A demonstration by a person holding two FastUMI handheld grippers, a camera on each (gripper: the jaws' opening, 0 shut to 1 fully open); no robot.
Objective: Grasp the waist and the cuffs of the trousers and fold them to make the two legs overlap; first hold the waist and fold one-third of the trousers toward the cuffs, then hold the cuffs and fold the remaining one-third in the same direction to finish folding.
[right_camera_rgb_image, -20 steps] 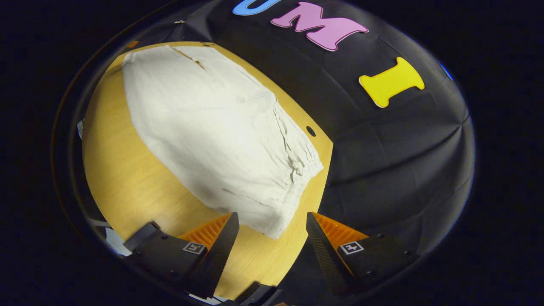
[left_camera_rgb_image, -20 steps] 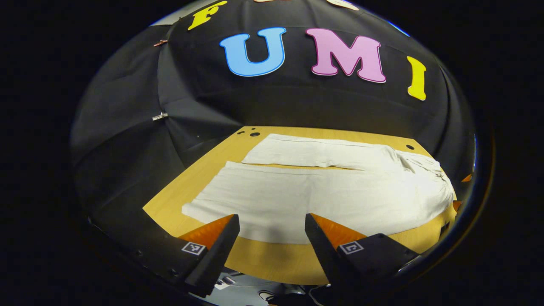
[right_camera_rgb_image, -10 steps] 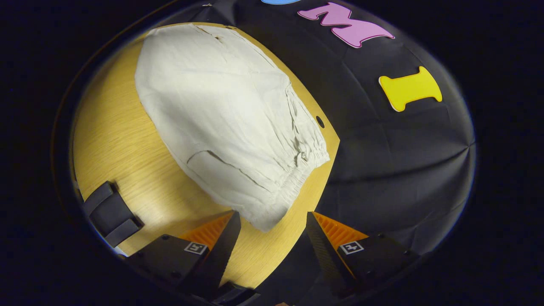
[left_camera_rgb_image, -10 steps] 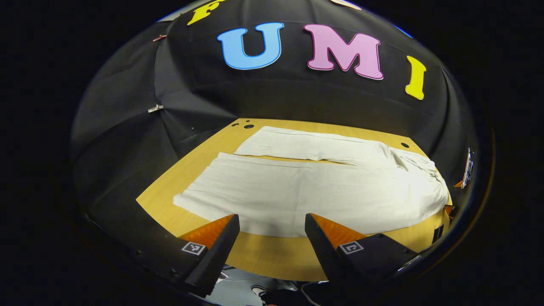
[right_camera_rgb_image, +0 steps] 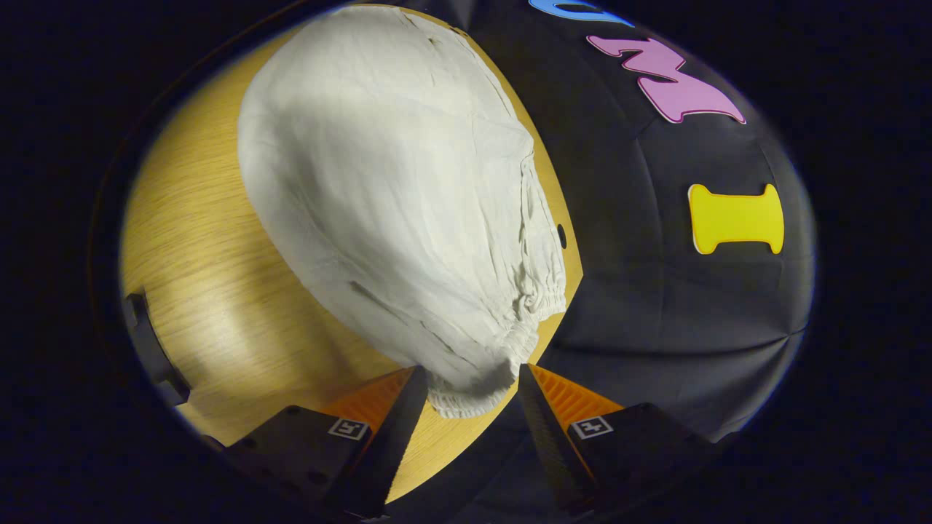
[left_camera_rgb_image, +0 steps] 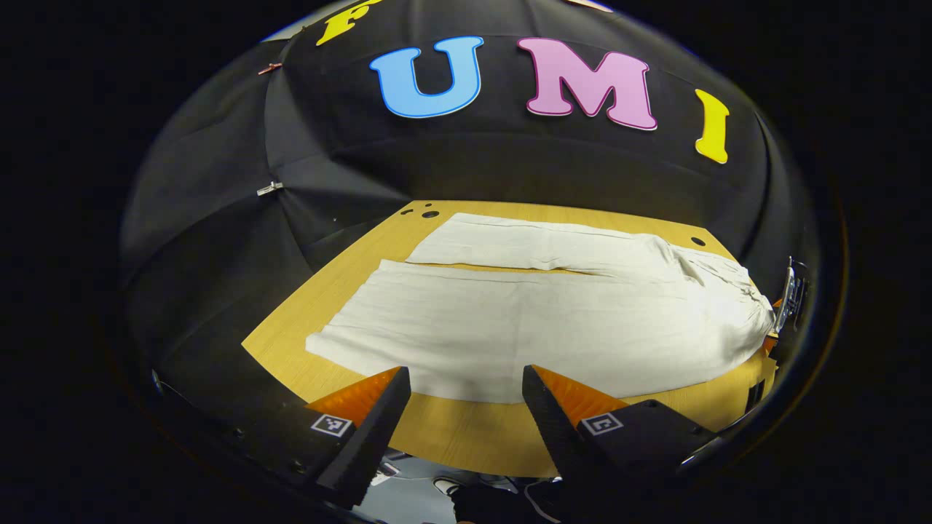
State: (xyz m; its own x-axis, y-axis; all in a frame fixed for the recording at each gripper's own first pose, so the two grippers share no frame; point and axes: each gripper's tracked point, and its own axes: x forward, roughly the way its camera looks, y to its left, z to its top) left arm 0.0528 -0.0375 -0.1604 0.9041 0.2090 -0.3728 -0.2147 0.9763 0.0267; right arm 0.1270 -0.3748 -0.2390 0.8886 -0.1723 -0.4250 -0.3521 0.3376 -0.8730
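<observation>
- The off-white, lightly creased cloth trousers are lying flat on the light wooden table, spread across most of its top.
- In the left gripper view, the 2 legs are running side by side toward the left, with a thin strip of wood showing between them, and the cuffs are ending near the table's left edge.
- The gathered elastic waist is sitting at the right end, close to the table's right edge and a small dark hole in the wood.
- The right gripper is hovering at the near corner of the waist, its fingers spread apart with the waistband's corner lying between them; I cannot tell whether either finger is touching the cloth, and they are not clamping it.
- The left gripper is sitting over the near side of the table, fingers released and wide apart, holding nothing; the near leg's hem line is lying just beyond its tips.
- In the left gripper view, part of the right gripper is peeking in at the far right edge, beside the waist.
- A black draped cloth wall is standing behind and around the table.
</observation>
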